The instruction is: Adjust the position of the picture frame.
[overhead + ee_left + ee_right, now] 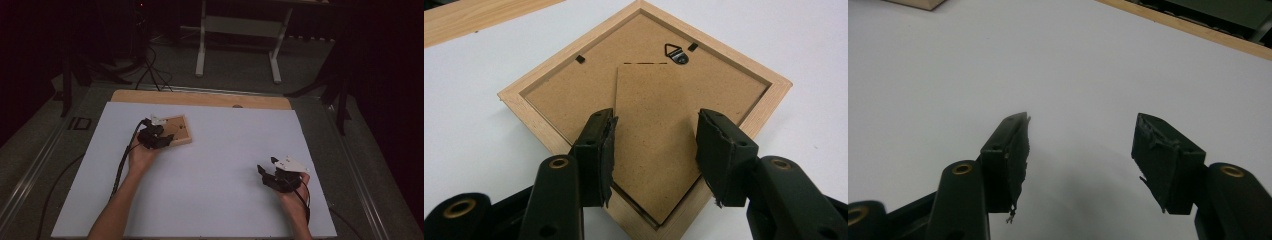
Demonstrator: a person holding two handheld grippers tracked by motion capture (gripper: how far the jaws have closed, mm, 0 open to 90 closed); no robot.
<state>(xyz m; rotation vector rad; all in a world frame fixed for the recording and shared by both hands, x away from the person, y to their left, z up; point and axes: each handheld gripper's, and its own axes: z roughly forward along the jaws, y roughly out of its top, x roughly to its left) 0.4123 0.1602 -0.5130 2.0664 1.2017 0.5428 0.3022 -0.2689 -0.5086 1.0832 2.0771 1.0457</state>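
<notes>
**Ana:** Picture frame (644, 125) first, then. It lies face down on the white table (215, 165), toward the far left part of the sheet, near the bare wooden strip (200, 98) along the far edge. From the left gripper view it sits cornerwise, like a diamond.

**Ben:** How does it look?

**Ana:** Pale wood border, brown fibreboard back set inside it. A stand flap (656, 145) of the same board lies flat on the back, widest at the top and narrowing to a point near the close corner.

**Ben:** Smaller parts?

**Ana:** A black triangular hanger (675, 52) sits near the far corner, with small black tabs (580, 59) on the rim on either side of it.

**Ben:** And the grippers?

**Ana:** The left gripper (656, 150) hangs over the near half of the frame, jaws apart on either side of the flap. Whether the pads touch the flap's edges I cannot tell. The right gripper (1080, 155) is well apart from the frame, near the right front of the table, jaws spread wide over bare white surface.
</notes>
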